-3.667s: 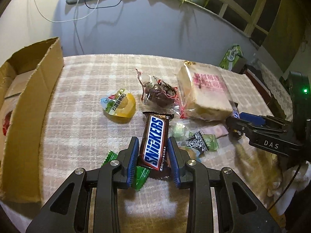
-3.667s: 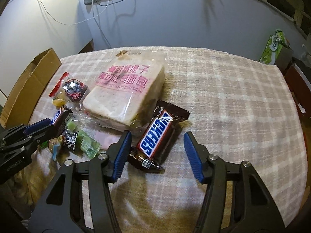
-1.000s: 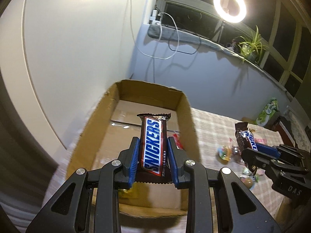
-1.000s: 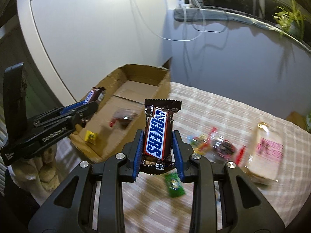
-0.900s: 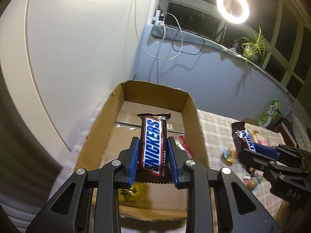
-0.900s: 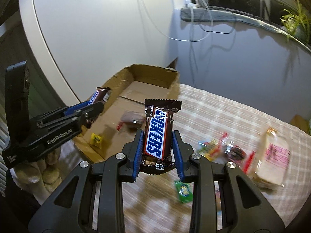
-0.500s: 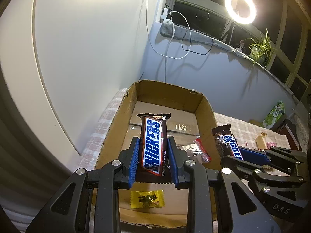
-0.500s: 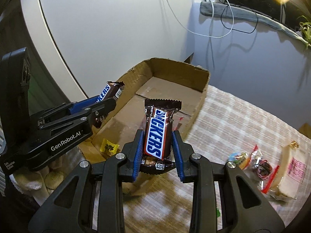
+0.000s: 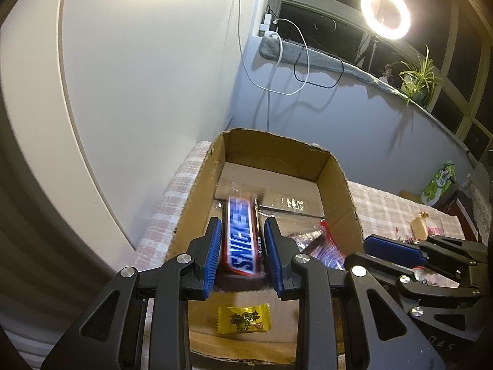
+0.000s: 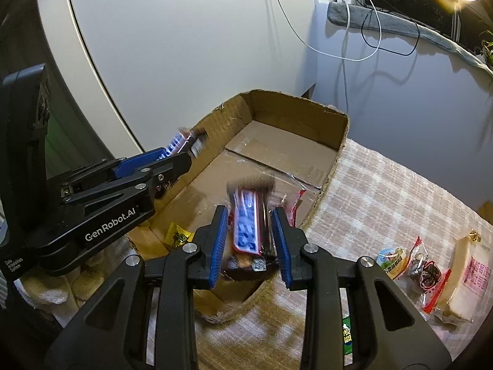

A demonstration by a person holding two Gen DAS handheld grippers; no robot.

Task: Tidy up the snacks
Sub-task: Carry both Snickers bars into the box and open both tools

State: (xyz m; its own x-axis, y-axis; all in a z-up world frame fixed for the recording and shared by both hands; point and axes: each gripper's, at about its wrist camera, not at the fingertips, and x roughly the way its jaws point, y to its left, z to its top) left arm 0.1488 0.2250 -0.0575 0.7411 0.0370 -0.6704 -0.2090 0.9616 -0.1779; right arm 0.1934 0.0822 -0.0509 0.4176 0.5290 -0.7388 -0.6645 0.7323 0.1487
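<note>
Both jaws have parted, dropping blurred Snickers bars (image 9: 242, 237) (image 10: 246, 226).

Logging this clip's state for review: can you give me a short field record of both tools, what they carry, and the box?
left tool: over the cardboard box, jaws slightly apart, Snickers bar blurred, seemingly dropping
right tool: over the box, second Snickers bar blurred, seemingly dropping
box contents: yellow candy, red-edged clear packet
left on table: bread pack, jelly cup
</note>
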